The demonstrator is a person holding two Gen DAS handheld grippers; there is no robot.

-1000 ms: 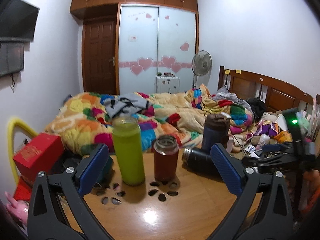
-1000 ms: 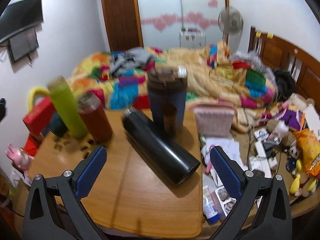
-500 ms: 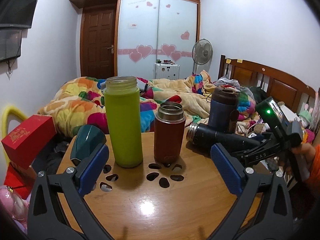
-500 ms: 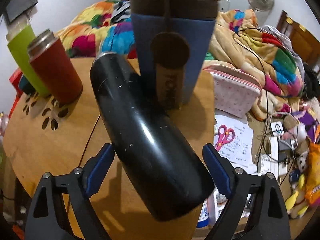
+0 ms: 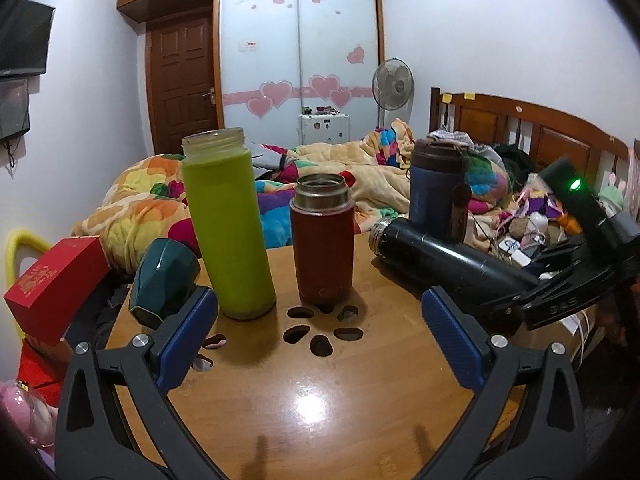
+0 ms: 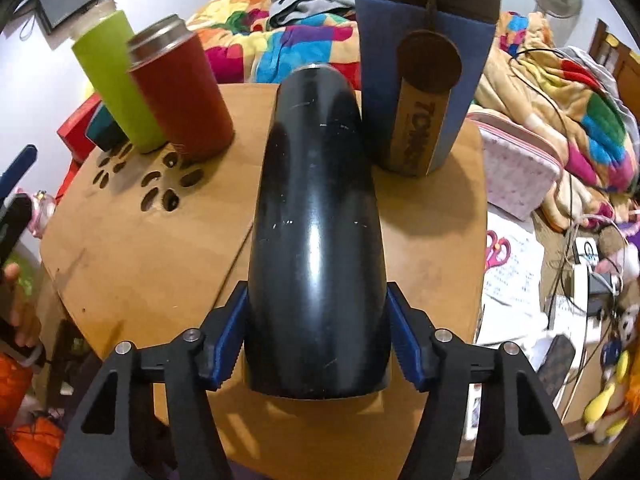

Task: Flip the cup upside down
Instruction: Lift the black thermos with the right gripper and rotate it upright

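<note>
So the black cup (image 6: 316, 240) is lying on its side on the round wooden table (image 6: 132, 264), its mouth end pointing toward the bed and its base end toward the right gripper (image 6: 316, 344), whose blue pads (image 6: 230, 344) sit tight against both sides of the base end, so it looks clamped on. In the left wrist view you can see the same black cup (image 5: 440, 260) stretched out along the table's right side with the right gripper (image 5: 560, 296) on it. Just behind it stands a blue tumbler (image 6: 424, 80) with a brown lid and a brown strap hanging down the front. Off to the left are a red thermos (image 6: 180, 96) with a metal rim and a tall lime green bottle (image 6: 116, 76), both upright and nearly touching each other. A dark teal cup (image 5: 164, 280) sits by the table's left edge next to a red box (image 5: 52, 284). The left gripper (image 5: 318, 340) hangs over the near part of the table, jaws wide apart and nothing between them. A messy bed with a colourful blanket (image 5: 360, 176) is behind the table.
</note>
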